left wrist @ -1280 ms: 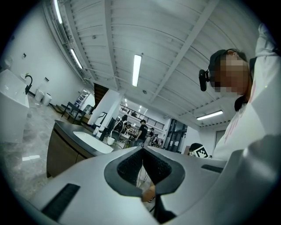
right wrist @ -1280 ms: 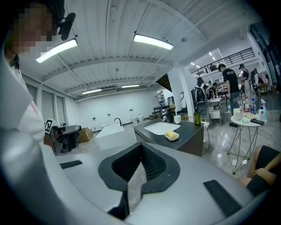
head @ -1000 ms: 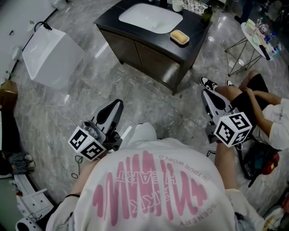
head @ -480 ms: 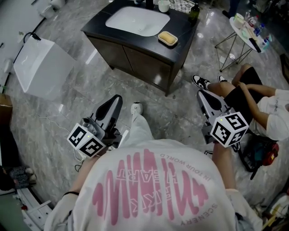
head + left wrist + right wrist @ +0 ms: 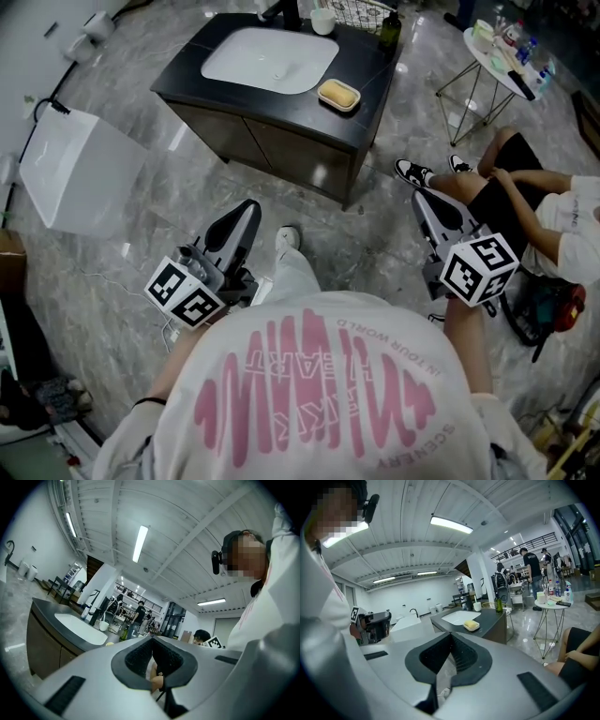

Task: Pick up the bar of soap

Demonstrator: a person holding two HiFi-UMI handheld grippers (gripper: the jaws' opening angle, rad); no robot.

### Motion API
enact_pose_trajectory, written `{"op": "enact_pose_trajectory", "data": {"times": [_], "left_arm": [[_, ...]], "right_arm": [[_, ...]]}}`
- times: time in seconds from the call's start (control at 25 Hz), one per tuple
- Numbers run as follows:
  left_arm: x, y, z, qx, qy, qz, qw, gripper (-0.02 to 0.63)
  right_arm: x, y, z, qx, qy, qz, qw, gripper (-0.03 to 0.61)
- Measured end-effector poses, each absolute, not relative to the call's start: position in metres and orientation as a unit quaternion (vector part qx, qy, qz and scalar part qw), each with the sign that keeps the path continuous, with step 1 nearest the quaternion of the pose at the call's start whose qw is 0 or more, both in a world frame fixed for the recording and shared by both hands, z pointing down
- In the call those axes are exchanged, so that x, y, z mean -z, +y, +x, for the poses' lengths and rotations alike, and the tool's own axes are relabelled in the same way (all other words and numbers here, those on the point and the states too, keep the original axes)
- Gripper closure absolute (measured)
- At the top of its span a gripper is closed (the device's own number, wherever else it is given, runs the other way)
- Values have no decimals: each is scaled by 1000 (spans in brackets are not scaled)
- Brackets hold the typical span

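The yellow bar of soap (image 5: 338, 93) lies in a small dish on the dark vanity counter (image 5: 367, 112), right of the white sink (image 5: 270, 60). In the right gripper view the soap (image 5: 471, 625) sits well ahead, above the jaw tips. My left gripper (image 5: 247, 210) is held in front of my body, shut and empty, far short of the vanity. Level with it on the other side, my right gripper (image 5: 422, 200) is shut with nothing between its jaws. The left gripper (image 5: 152, 638) and the right gripper (image 5: 451, 634) both show tips that meet.
A person sits on the floor at the right (image 5: 525, 202), feet toward the vanity. A round side table (image 5: 502, 58) with bottles stands behind them. A white basin (image 5: 80, 169) rests on the floor at the left. A green bottle (image 5: 389, 28) and a cup (image 5: 323, 19) stand on the counter.
The vanity and soap have slid down and left in the head view as I stepped toward them. Both grippers came along, still shut and empty.
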State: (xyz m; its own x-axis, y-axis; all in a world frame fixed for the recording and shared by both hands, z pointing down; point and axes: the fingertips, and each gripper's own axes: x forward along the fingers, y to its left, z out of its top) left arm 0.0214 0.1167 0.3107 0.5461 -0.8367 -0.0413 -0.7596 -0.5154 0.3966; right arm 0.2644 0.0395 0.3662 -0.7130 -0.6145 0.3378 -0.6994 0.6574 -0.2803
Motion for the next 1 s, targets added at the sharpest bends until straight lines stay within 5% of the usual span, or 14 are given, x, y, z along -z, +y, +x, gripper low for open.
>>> {"op": "enact_pose_trajectory", "data": {"times": [1.0], "left_arm": [[-315,-84,-61,47,-382,902,194,604]], "right_arm": [[-379,-109,186,-248,-857,442,91,566]]}}
